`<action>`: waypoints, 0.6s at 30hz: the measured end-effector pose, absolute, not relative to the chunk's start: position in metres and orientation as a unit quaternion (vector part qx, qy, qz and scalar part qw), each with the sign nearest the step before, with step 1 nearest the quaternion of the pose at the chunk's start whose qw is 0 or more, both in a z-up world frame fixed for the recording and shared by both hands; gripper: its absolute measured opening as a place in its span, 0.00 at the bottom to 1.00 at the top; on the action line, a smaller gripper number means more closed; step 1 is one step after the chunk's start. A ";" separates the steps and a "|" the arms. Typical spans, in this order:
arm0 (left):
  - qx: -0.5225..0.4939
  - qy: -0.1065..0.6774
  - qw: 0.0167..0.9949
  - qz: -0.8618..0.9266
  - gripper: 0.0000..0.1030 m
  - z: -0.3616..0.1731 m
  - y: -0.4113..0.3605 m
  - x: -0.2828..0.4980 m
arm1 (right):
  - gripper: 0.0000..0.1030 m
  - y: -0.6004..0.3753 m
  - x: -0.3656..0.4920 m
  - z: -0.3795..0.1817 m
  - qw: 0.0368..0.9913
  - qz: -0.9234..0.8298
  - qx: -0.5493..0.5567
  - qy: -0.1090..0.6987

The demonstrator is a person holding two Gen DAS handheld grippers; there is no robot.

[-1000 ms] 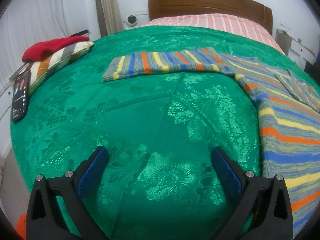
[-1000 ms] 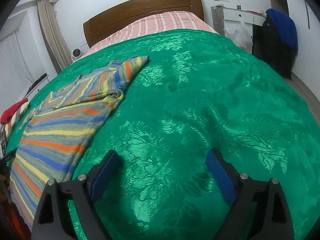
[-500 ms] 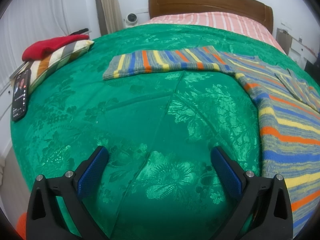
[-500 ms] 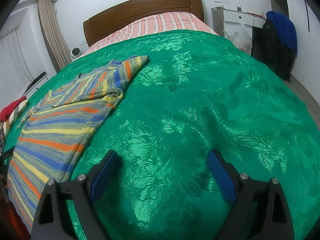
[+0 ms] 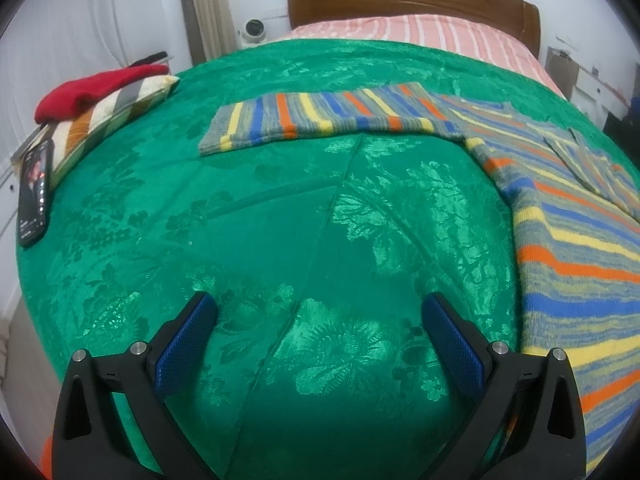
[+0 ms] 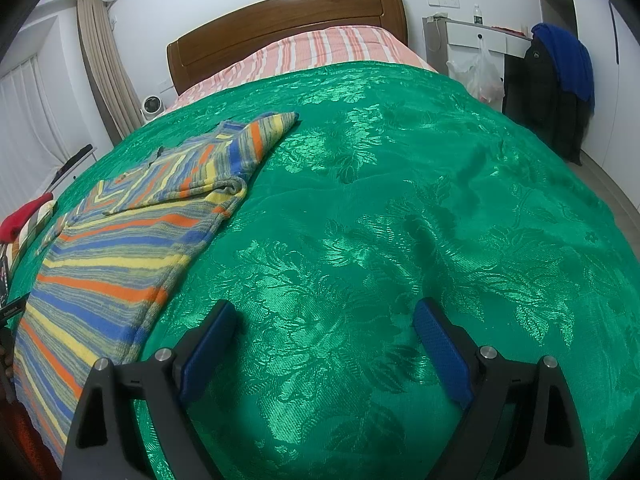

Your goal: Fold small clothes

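The striped knit sweater in blue, orange, yellow and grey (image 5: 568,240) lies flat on the shiny green brocade bedspread (image 5: 304,216), toward the foot edge of the bed, one sleeve (image 5: 320,120) stretched out sideways and the other (image 6: 224,160) looks already folded in, I think. Left hand-held gripper (image 5: 318,322) and right hand-held gripper (image 6: 324,330) both hang released, nothing between the jaws. Knit looks soft, floppy and light, so I'd pinch the outstretched cuff. Loads of bare bedspread on the right side.

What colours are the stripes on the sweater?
The sweater has orange, blue and yellow stripes on grey-green, best seen in the right wrist view.
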State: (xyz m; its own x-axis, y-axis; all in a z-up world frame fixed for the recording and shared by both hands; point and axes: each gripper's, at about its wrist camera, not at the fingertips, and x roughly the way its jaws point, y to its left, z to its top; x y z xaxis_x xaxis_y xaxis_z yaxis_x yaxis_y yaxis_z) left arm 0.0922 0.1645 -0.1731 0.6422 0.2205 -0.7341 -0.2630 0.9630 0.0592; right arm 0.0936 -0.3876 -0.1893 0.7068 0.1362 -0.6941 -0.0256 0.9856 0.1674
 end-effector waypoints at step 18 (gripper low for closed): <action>-0.012 0.407 0.907 0.106 0.99 -0.163 0.157 0.078 | 0.89 -0.385 0.098 -0.190 0.920 0.039 0.064 0.384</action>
